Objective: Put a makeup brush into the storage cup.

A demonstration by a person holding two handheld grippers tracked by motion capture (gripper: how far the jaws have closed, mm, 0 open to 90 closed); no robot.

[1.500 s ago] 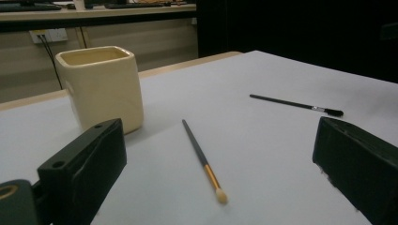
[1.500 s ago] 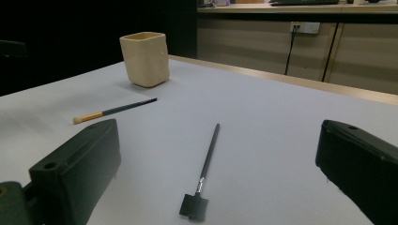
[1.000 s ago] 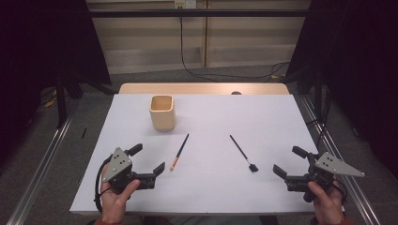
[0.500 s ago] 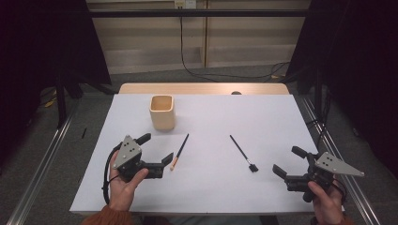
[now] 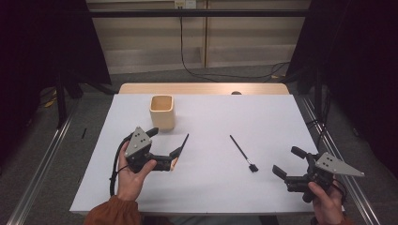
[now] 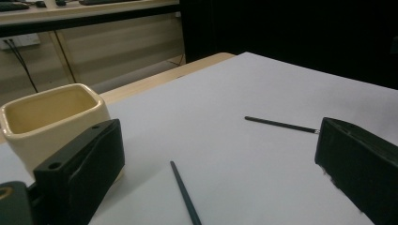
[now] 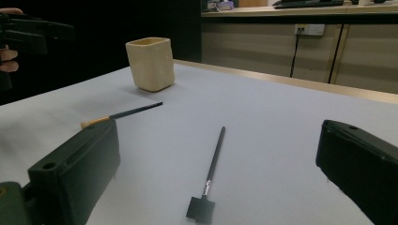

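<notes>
left gripper point(image 5: 165, 149) wide open over orange-tipped brush point(image 5: 180, 149), beside cup point(image 5: 162, 111); right gripper point(image 5: 290, 162) wide open, empty, near black brush point(image 5: 243, 153). risky: thin handle, likely to roll away under closing jaws.

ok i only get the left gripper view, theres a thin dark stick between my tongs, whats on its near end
observer: it's a brush; the near end is an orange tip, close by the lower jaw of the left tongs.
operator: and the other stick further out
observer: a second brush, with a flat black head on the end nearer the person.
operator: where are the right tongs
observer: the right tongs are open near the table's front right corner, touching neither brush.
</notes>
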